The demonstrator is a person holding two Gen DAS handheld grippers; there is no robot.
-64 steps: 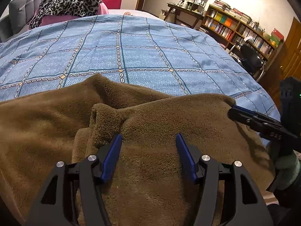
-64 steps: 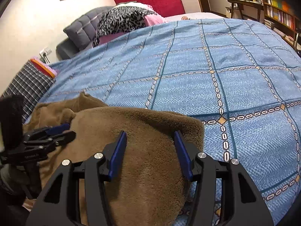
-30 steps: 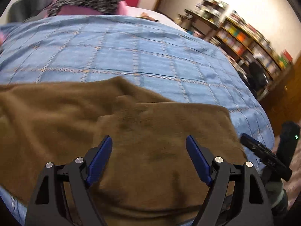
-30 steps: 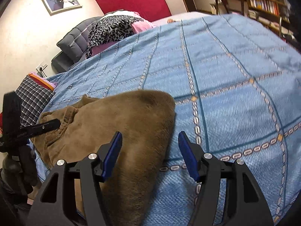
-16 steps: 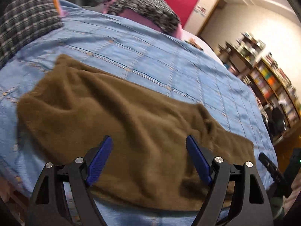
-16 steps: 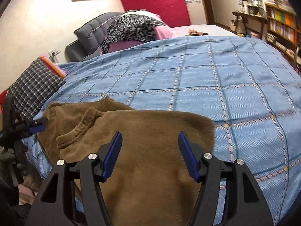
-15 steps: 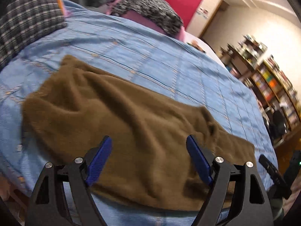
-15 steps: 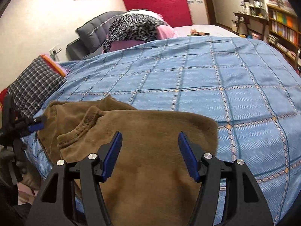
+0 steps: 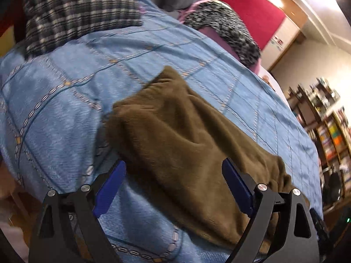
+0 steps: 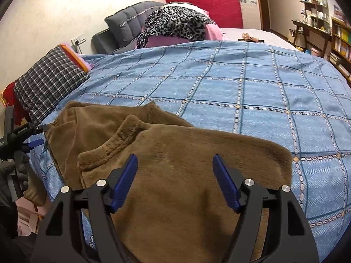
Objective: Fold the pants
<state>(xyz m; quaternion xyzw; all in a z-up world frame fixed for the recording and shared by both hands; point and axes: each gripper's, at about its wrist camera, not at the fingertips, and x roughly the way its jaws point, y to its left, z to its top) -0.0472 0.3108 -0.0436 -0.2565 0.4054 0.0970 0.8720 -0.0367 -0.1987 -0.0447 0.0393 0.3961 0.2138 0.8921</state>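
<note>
Brown fleece pants (image 9: 182,144) lie along the near edge of a blue patterned bedspread (image 9: 65,100); in the right wrist view the pants (image 10: 175,166) show one part folded over, with a ribbed edge on top. My left gripper (image 9: 173,179) is open and empty, low over the left end of the pants. It also shows in the right wrist view (image 10: 36,134), beside that end. My right gripper (image 10: 174,175) is open and empty above the right, folded part.
A plaid pillow (image 10: 48,81) lies at the bed's left edge. A leopard-print cloth over pink bedding (image 10: 177,24) and a grey headboard (image 10: 129,22) are at the far end. Bookshelves (image 9: 329,118) and a desk (image 10: 311,30) stand to the right.
My left gripper has swung left and down to the left end of the pants. My right gripper has stayed open over the folded part, with the view shifting slightly.
</note>
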